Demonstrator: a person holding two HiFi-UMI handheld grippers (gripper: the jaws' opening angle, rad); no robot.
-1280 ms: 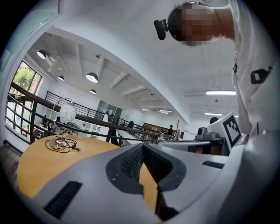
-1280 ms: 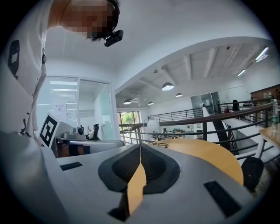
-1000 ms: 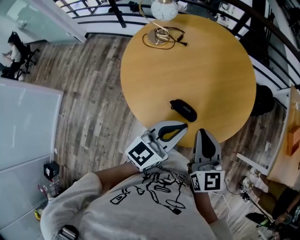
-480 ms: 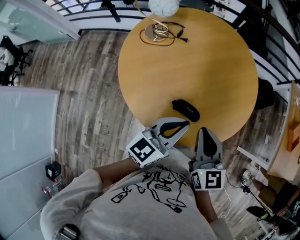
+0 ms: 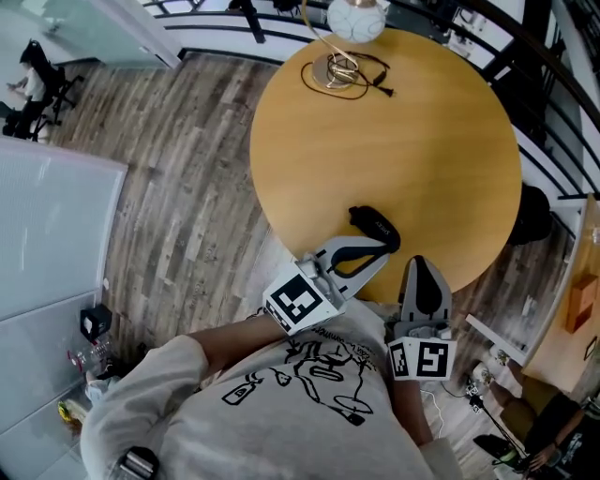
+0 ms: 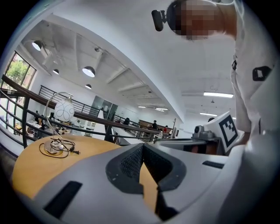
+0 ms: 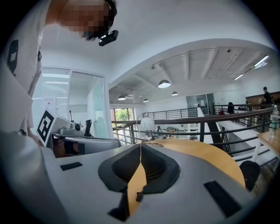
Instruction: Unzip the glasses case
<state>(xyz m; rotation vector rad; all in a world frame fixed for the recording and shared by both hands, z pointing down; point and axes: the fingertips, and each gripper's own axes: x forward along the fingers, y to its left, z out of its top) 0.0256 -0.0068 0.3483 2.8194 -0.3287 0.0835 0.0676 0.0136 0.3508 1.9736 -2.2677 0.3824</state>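
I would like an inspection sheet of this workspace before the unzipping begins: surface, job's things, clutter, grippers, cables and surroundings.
Surface: round wooden table, mostly bare.
Job's things: black glasses case, lying near the table's near edge; its zip is too small to read.
Clutter: lamp with a white globe, at the far edge.
Grippers: left gripper, jaws together and empty, with its tip close to the case in the head view, contact unclear; right gripper, jaws together and empty, at the table's near edge.
Cables: black cable looped round the lamp's base.
Surroundings: wooden floor; dark railing beyond the table.
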